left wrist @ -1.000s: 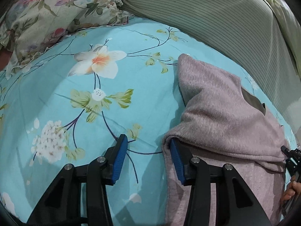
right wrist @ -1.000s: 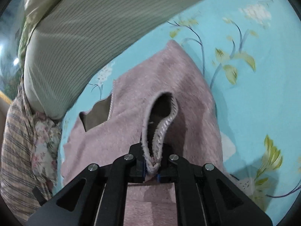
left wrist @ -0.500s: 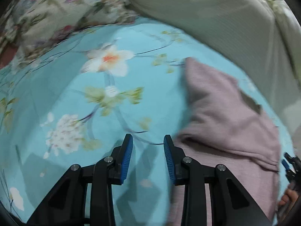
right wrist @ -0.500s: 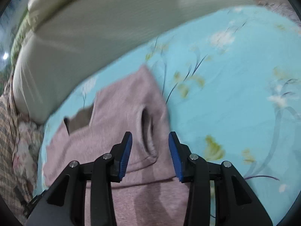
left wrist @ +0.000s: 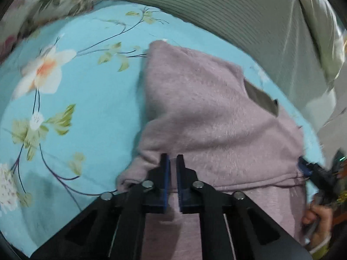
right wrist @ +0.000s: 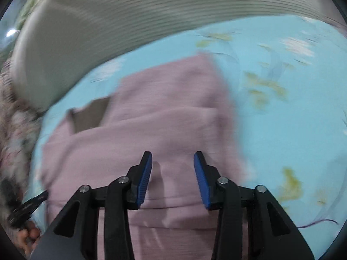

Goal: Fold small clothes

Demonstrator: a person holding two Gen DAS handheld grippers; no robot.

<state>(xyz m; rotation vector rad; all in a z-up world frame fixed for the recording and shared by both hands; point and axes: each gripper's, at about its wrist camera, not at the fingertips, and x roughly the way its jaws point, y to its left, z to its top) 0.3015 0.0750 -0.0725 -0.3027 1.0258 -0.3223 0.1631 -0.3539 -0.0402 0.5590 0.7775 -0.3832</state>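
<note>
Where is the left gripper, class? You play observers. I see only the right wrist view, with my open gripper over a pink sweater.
Observer: The left gripper sits at a folded edge of the pink sweater, toward its left side.
Operator: Is it pinching cloth?
Observer: I cannot tell. Its jaws are nearly shut, with only a thin gap between them.
Operator: What is printed on the bedding beyond that side?
Observer: A large white flower with an orange centre, on the blue sheet.
</note>
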